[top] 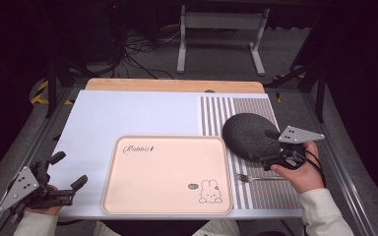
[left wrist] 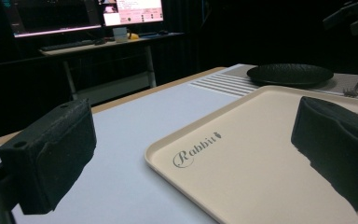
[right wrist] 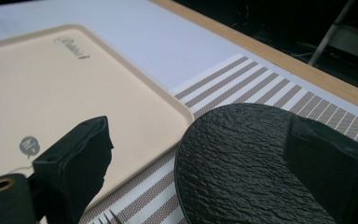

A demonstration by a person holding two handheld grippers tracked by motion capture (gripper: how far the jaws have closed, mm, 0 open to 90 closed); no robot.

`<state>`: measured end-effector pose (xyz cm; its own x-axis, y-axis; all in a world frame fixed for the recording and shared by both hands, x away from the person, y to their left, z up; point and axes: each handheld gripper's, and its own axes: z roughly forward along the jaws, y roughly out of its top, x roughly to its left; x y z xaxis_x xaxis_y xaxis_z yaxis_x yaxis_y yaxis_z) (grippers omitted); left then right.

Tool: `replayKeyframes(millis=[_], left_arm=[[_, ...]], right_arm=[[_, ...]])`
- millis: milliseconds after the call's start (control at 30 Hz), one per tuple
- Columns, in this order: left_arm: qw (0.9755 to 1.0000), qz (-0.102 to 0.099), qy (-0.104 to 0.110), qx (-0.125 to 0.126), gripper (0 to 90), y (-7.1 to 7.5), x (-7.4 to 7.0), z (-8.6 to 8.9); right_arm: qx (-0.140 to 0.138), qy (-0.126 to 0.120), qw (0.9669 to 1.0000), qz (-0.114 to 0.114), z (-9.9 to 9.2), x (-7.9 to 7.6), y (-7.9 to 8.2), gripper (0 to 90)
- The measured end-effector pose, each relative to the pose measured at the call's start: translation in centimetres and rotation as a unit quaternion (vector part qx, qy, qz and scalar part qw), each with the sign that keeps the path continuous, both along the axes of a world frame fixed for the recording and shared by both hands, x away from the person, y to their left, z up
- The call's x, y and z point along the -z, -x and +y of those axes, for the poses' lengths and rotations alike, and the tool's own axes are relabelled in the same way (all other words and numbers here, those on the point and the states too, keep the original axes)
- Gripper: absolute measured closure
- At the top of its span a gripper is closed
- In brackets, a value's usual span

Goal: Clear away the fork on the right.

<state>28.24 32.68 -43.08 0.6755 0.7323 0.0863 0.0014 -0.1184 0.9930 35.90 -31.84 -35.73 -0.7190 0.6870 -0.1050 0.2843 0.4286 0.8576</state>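
Observation:
A beige tray [top: 167, 167] printed with a rabbit lies at the table's front middle, with nothing on it. To its right, a black rough-textured plate [top: 248, 133] rests on a striped placemat [top: 226, 110]. A fork [top: 263, 178] lies on the same mat, nearer the front. My right gripper [top: 268, 148] is open at the plate's near right rim; in the right gripper view its jaws stand either side of the plate [right wrist: 242, 158], beside the tray [right wrist: 37, 93]. My left gripper [top: 71, 169] stands open off the tray's left edge, nothing between its jaws, facing the tray [left wrist: 261, 154].
A pale mat [top: 128, 113] covers the table left of the stripes, with a wooden edge [top: 177, 84] at the back. Beyond the table, a metal stand [top: 221, 29] and cables sit on the floor. A desk with monitors [left wrist: 130, 11] stands farther off.

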Motion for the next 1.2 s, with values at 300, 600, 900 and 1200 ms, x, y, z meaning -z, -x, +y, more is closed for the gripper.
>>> replayKeyframes(millis=[300, 600, 900, 1200], left_arm=[[1.0, 0.0, 0.0, 0.0, 0.6, 0.0, 0.0, 0.0], [1.0, 0.002, -0.001, 0.0, 0.7, 0.0, 0.0, 0.0], [1.0, 0.002, 0.001, 0.0, 0.7, -0.1, 0.0, 0.0], [1.0, 0.004, -0.001, -0.002, 0.7, -0.1, 0.0, 0.0]], right_arm=[[-0.026, 0.107, 0.9935, 0.025, 0.8, -1.2, -0.5, 6.9], [-0.061, 0.19, 0.9773, 0.071, 0.7, -1.8, -1.3, 12.4], [-0.088, 0.245, 0.9585, 0.117, 1.1, -1.2, -1.7, 16.9], [-0.14, 0.293, 0.9321, 0.16, 1.8, 0.0, -1.8, 19.6]])
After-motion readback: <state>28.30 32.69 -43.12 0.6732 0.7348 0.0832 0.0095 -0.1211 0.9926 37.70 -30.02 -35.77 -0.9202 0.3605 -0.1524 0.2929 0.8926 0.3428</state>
